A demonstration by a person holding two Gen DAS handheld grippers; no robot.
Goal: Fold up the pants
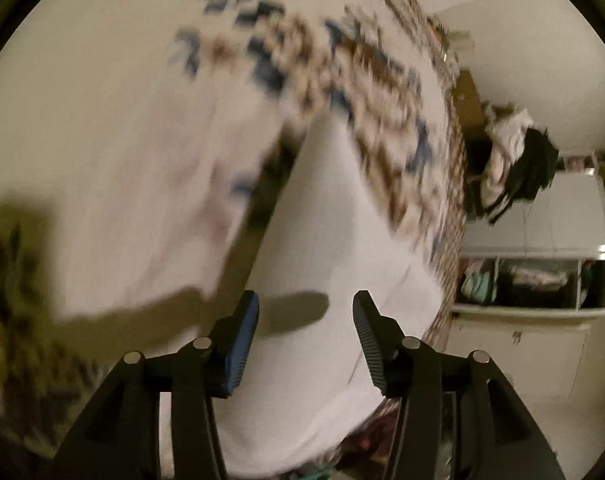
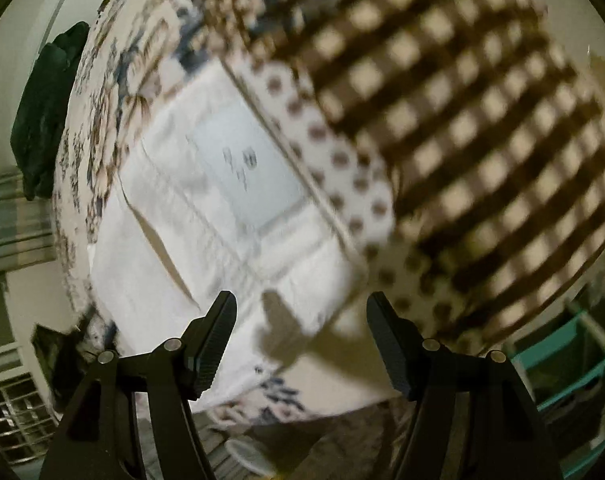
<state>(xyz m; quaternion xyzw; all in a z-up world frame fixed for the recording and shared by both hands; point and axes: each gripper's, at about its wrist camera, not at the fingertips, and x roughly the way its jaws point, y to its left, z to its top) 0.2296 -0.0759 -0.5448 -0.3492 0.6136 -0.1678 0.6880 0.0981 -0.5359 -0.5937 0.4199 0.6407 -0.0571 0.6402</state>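
Note:
White pants lie on a bedspread with a blue and brown flower print, one leg tapering away from me in the blurred left wrist view. My left gripper hovers over that leg, jaws apart, nothing pinched between the pads. In the right wrist view the pants show their inner waistband with a pale label. My right gripper stands open just above the near edge of the white cloth and casts a finger shadow on it.
A brown checked cover and a dotted fabric lie to the right of the pants. A dark garment hangs off the bed's left side. A white cubby shelf and a clothes pile stand beyond the bed edge.

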